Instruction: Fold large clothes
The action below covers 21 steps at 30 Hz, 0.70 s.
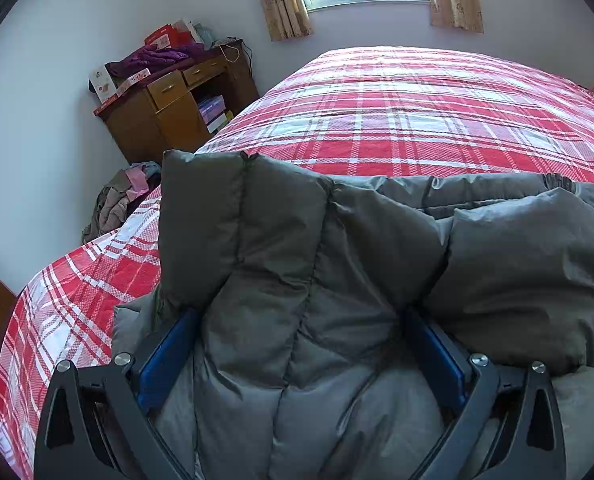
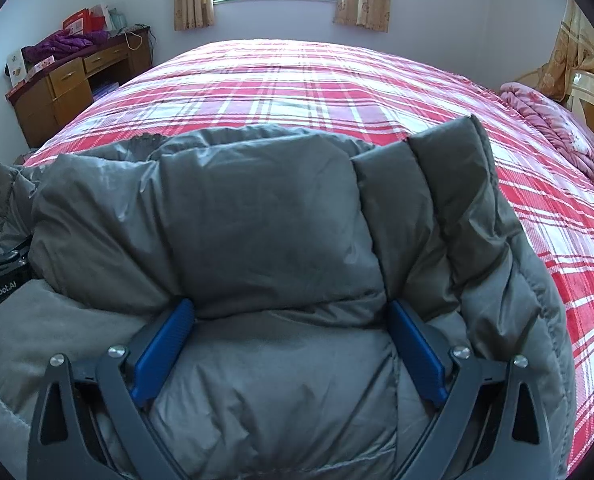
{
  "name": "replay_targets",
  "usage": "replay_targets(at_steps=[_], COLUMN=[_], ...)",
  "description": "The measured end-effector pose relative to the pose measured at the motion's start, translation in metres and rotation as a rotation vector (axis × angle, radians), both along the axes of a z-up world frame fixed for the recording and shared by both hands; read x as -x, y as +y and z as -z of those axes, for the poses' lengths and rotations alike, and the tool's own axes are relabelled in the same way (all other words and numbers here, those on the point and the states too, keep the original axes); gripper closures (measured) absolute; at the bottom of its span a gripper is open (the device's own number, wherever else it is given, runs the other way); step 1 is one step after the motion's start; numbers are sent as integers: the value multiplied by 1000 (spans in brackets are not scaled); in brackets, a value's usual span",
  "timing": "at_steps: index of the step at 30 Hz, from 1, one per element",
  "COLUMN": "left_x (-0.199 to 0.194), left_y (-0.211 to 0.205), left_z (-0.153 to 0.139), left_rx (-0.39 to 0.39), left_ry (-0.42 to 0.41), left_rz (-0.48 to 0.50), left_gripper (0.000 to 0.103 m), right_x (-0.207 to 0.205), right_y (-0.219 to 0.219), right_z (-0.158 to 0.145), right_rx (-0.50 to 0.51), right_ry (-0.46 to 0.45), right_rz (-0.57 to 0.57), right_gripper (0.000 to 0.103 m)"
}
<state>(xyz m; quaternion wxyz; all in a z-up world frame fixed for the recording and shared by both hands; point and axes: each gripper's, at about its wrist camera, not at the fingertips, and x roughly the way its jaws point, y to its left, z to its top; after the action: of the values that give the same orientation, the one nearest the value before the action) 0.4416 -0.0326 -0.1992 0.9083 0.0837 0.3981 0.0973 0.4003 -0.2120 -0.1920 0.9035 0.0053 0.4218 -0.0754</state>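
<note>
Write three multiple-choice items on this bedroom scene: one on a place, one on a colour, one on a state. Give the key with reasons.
1. Where does the wooden desk stand?
A. left of the bed
B. right of the bed
C. under the window

2. What colour is the puffer jacket?
A. purple
B. grey
C. red

3. How are the right tongs?
A. open, clear of cloth
B. closed on the jacket
C. out of view

Key: A, it sits by the left wall; B, its quilted panels are grey; B, jacket bulges between the blue pads.
</note>
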Motion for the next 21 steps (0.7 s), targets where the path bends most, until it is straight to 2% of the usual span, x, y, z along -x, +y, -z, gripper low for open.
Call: replay_targets(at_steps=[10,14,16,19,21], left_x=[-3,10,27,62,79], left_y=[0,13,26,54,75], left_z=[-2,-26,-44,-74,-82], left_rx=[-2,35,68,68,65], left_ry=[23,38,1,-97,-140], left_rz=[17,44,55,40,16], left_gripper=[1,1,1,1,1], right_x=[-1,-2,-2,-5,2], right_y=[3,4,5,7,8], right_z=[1,1,1,-3,-21], right_rx=[17,29,35,48,48], right_ry=[4,9,10,44,16], right_rz=[6,8,8,-3,19], right_gripper=[5,4,4,3,4])
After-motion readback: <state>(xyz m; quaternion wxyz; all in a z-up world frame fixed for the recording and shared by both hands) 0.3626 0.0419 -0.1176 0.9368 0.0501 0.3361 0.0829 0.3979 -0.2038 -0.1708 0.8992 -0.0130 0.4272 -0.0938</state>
